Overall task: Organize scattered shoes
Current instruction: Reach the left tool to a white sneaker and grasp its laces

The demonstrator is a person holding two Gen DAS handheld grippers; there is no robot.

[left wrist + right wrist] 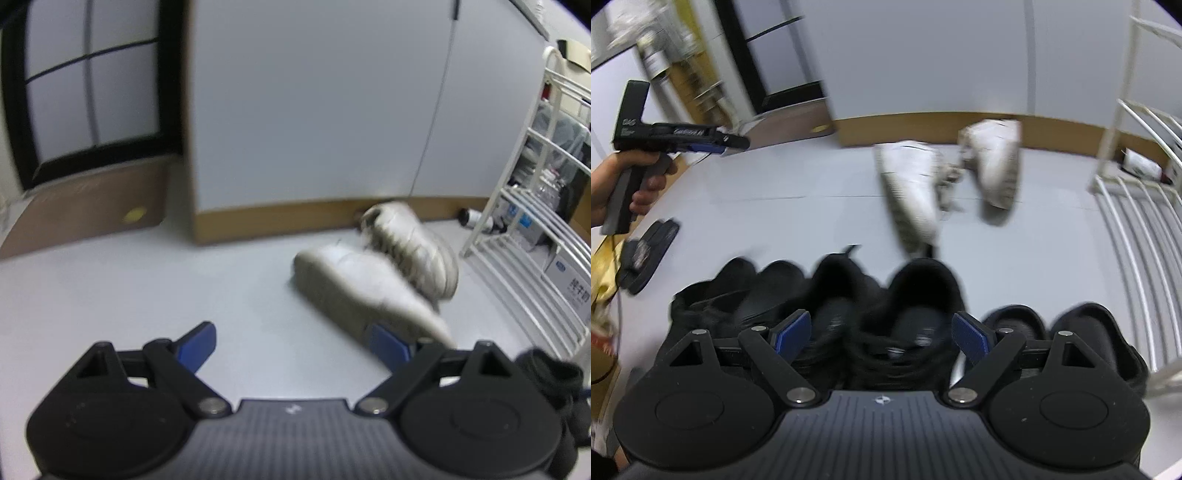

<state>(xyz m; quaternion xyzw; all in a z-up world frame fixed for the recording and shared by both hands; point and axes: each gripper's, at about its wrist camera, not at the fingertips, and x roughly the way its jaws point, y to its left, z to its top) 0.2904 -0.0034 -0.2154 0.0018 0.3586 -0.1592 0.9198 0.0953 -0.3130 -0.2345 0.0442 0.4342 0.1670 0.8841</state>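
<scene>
Two white sneakers lie on the pale floor by the wall. One white sneaker (369, 291) (908, 184) is tipped on its side, and the other white sneaker (410, 243) (997, 162) lies just behind it. My left gripper (291, 343) (737, 142) is open with only bare floor between its fingers; its right finger (388, 343) is close to the tipped sneaker's near end. My right gripper (882, 332) is open above a pair of black sneakers (916, 295), its pads apart from them.
A white wire rack (535, 258) (1137, 206) stands at the right. Black slippers (738, 291) and black slides (1089, 332) flank the black sneakers. A cardboard box (92, 214) sits at the left wall. A dark flat pad (646, 251) lies at the left. A hand (639, 177) holds the left gripper.
</scene>
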